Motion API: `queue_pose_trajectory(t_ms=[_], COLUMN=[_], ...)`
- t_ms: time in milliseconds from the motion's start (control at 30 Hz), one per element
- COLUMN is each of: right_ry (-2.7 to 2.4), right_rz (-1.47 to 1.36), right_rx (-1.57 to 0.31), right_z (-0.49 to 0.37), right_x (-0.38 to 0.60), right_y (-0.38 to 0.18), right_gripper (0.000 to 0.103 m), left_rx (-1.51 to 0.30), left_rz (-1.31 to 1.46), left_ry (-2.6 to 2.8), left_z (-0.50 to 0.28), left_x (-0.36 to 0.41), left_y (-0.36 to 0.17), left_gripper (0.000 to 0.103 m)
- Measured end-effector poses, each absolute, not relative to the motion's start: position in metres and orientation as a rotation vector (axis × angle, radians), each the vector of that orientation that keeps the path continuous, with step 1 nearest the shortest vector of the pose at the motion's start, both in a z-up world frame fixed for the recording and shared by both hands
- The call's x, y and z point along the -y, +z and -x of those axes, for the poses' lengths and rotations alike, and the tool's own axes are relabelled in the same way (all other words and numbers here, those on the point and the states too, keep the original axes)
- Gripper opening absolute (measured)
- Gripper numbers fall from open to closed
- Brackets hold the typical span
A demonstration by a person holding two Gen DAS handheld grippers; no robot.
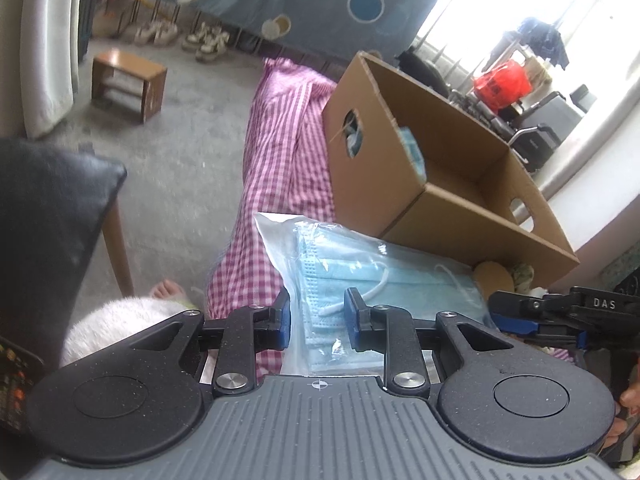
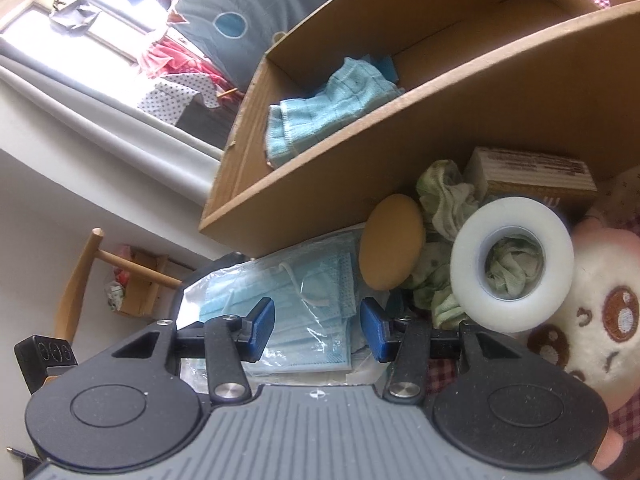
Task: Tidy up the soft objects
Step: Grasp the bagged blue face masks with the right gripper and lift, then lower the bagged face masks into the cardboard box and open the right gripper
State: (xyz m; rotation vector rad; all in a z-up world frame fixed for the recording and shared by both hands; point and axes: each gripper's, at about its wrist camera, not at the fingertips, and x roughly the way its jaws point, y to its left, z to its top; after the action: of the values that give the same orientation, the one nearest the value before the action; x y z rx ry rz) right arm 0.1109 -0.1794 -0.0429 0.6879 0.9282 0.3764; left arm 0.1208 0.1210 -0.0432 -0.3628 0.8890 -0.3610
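A clear bag of light blue face masks point(image 1: 360, 280) lies on the pink checked cloth point(image 1: 280, 152) in front of the cardboard box point(image 1: 460, 216). My left gripper point(image 1: 318, 316) is shut on the near end of that bag, pads against both sides. In the right wrist view the same mask bag point(image 2: 304, 312) lies under and between the fingers of my right gripper point(image 2: 318, 330), which stands open without pressing it. The cardboard box point(image 2: 400, 152) holds a folded blue towel point(image 2: 332, 100). A tan sponge point(image 2: 390, 242), a green cloth point(image 2: 444, 200) and a white plush toy point(image 2: 592, 320) lie beside the box.
A white tape roll point(image 2: 512, 264) and a small printed carton point(image 2: 532, 172) sit among the soft things. A black-cushioned chair point(image 1: 52, 216) stands left, with a wooden stool point(image 1: 128, 84) on the floor behind. A person's foot point(image 1: 168, 290) shows near the cloth's edge.
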Motion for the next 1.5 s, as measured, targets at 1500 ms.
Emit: queue_pose_trajectory(t_ms=[1500], right_ry=[0.446], right_rz=[-0.671], right_rx=[-0.639], right_z=[-0.163], right_x=[0.278], right_y=[0.071], right_gripper=[0.051], left_rx=[-0.592], left_rz=[0.247], left_ry=[-0.515], left_z=[-0.179], left_x=[-0.026], left_y=[0.083], left_gripper=[0.028])
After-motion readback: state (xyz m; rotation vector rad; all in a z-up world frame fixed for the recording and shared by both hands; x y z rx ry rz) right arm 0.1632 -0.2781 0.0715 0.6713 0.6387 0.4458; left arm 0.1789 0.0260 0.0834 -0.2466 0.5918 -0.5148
